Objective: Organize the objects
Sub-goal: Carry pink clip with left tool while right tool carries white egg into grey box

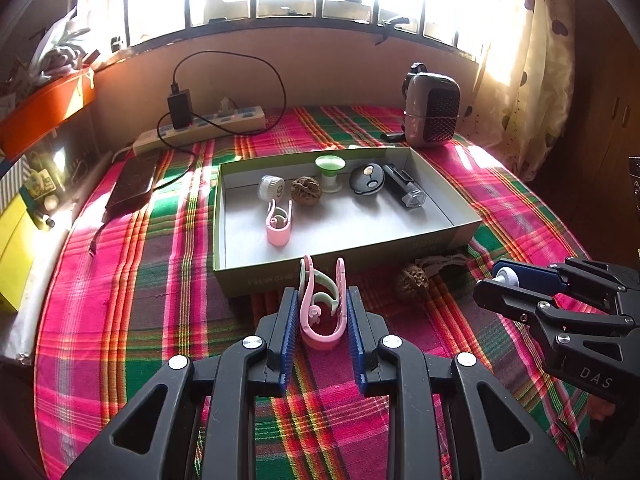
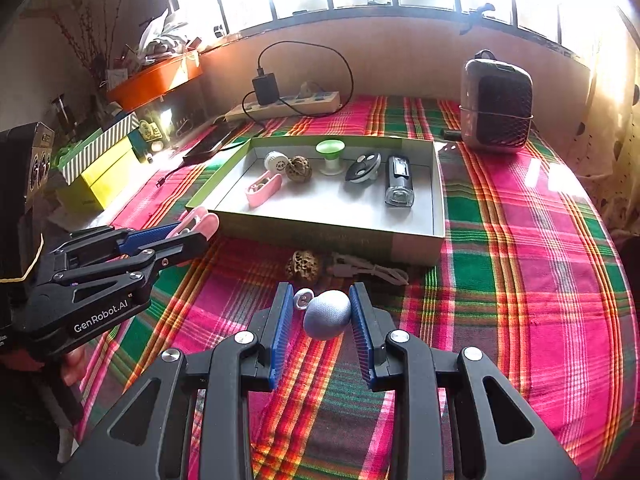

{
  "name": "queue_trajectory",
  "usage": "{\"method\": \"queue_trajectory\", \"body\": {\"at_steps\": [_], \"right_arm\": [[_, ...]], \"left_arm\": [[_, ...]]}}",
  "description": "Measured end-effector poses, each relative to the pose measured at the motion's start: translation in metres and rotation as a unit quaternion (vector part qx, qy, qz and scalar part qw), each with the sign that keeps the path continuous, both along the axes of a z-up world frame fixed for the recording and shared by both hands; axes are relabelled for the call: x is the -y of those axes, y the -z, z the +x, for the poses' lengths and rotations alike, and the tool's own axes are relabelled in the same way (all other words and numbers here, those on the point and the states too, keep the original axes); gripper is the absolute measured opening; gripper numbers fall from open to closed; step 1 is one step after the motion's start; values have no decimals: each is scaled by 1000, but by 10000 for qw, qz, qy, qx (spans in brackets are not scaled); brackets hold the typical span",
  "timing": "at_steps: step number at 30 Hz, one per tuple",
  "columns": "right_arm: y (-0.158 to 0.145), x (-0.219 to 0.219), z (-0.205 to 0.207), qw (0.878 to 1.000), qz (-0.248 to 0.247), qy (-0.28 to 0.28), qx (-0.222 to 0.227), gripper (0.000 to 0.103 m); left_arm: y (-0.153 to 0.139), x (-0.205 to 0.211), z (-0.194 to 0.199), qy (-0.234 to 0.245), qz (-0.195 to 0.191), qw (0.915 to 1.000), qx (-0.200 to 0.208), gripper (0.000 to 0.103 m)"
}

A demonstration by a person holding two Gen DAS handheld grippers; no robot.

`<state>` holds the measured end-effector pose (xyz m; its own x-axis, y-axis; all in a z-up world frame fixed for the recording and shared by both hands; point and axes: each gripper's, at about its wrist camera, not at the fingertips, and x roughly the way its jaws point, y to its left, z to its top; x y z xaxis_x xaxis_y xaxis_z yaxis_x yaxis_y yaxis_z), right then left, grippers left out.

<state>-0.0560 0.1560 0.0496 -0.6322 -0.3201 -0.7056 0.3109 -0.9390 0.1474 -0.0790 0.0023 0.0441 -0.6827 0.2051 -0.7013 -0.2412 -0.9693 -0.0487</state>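
While left gripper (image 1: 322,312) grips clip (image 1: 320,304) (pink) — tray (image 1: 348,256) beyond.

Left gripper (image 1: 322,312) and right gripper (image 2: 322,312) each clamped shut.

Home room, plaid tablecloth (image 1: 120,280), curtained window (image 1: 520,60)

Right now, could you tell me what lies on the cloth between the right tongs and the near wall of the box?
In the right wrist view, a walnut and a white cable lie between the right tongs and the box.
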Motion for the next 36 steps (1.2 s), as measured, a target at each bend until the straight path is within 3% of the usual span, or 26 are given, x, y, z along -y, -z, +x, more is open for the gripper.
{"method": "queue_trajectory", "body": {"at_steps": [19, 36], "right_arm": [[-18, 1, -46, 9999, -89, 49, -108, 30], [0, 12, -101, 9998, -88, 19, 195, 30]], "left_arm": [[-9, 5, -32, -96, 80, 9999, -4, 21], [9, 6, -64, -171, 41, 9995, 277, 21]]}}
